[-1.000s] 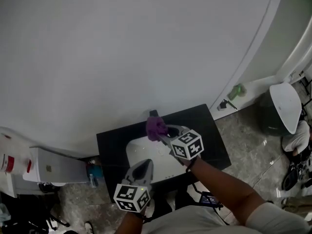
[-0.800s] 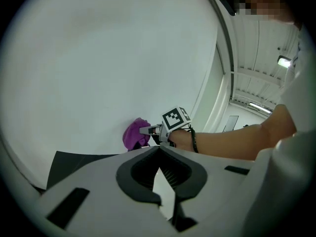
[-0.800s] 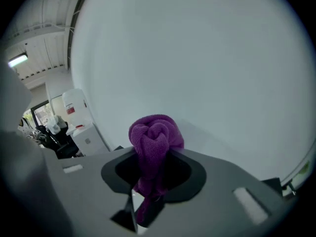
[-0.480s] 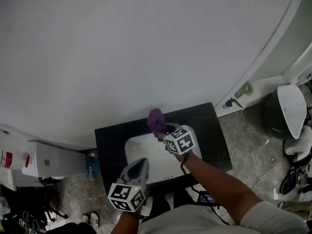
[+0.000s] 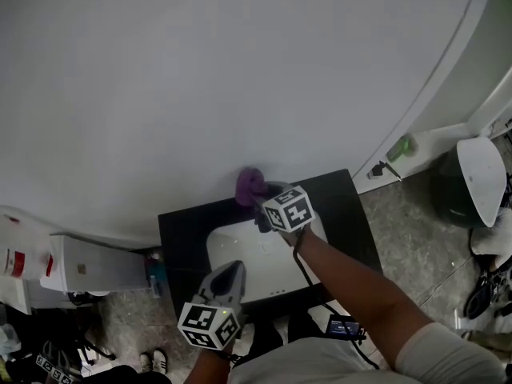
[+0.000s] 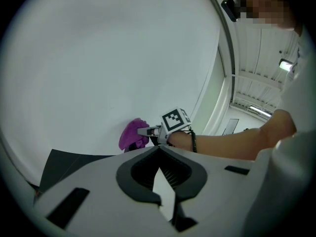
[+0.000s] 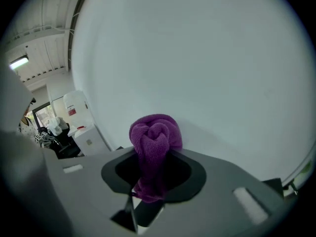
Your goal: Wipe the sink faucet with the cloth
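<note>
I note a white floor cabinet (image 5: 84, 272) at far left on the grey stone-tile floor (image 5: 416, 246). My left claw (image 5: 231, 269) hangs closed and empty over the near rim of the white sink basin (image 5: 240, 246), which is set in the black bench (image 5: 182, 230). The crumpled purple terry cloth (image 5: 249, 184) is clamped in my right claw (image 5: 258, 199) at the bench's rear edge, by the plain white wall (image 5: 200, 70). A dark bin with a white lid (image 5: 468, 184) stands far right.
</note>
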